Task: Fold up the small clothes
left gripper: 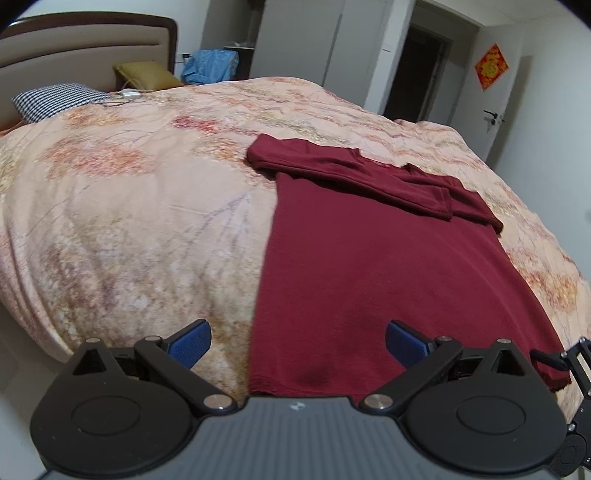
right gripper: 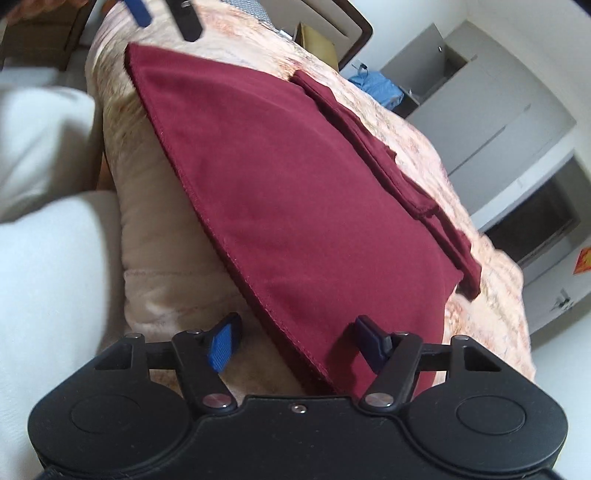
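Observation:
A dark red shirt (left gripper: 369, 266) lies flat on the pink floral bedspread (left gripper: 129, 206), with its sleeves folded across the far end. My left gripper (left gripper: 298, 345) hovers open over the shirt's near left corner, and its blue pads (left gripper: 192, 343) press on nothing. In the right wrist view the same shirt (right gripper: 295, 192) runs diagonally, and its stitched hem passes between the jaws of my right gripper (right gripper: 297, 343). That gripper is open, its pads (right gripper: 223, 343) apart from the cloth. The left gripper's fingers (right gripper: 188, 22) show at the top left of that view.
A headboard (left gripper: 85, 48), a checked pillow (left gripper: 55, 101) and a mustard pillow (left gripper: 147, 75) sit at the bed's far end. A blue bundle (left gripper: 210, 66), white wardrobes and a dark doorway (left gripper: 417, 74) stand behind. The bed edge drops off just below both grippers.

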Action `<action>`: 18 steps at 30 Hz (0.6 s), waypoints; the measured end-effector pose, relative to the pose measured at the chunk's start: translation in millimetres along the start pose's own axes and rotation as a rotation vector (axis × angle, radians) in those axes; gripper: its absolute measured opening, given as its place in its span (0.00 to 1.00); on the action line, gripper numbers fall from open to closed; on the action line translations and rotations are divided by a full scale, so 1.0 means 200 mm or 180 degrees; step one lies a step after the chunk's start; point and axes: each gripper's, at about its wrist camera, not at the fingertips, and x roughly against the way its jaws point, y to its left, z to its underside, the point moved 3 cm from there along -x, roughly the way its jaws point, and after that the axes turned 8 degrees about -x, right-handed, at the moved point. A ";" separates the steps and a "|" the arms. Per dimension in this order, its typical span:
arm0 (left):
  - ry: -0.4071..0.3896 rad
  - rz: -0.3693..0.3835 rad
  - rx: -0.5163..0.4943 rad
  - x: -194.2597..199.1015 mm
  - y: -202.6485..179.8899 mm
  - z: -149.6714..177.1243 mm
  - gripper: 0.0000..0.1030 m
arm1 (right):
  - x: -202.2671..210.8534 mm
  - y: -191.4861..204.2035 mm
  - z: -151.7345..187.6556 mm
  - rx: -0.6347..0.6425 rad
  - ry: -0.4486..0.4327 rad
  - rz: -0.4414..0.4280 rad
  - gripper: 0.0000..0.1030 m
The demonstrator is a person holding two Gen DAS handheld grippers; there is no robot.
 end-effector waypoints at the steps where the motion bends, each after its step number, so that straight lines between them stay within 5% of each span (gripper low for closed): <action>1: 0.0008 0.0011 -0.0041 -0.01 -0.01 0.00 1.00 | 0.00 0.01 0.00 0.0042 -0.0027 0.0024 0.66; 5: 0.0006 0.0060 -0.0218 -0.02 -0.08 0.04 1.00 | 0.00 0.00 0.00 -0.0029 -0.0130 0.0025 0.50; 9: -0.0084 0.0132 -0.0455 0.00 -0.14 0.07 1.00 | 0.03 -0.07 -0.03 -0.0254 -0.0230 0.0027 0.13; 18: -0.0284 0.0015 -0.1664 0.01 -0.43 0.17 1.00 | 0.07 -0.44 -0.21 -0.1743 -0.0284 -0.0547 0.12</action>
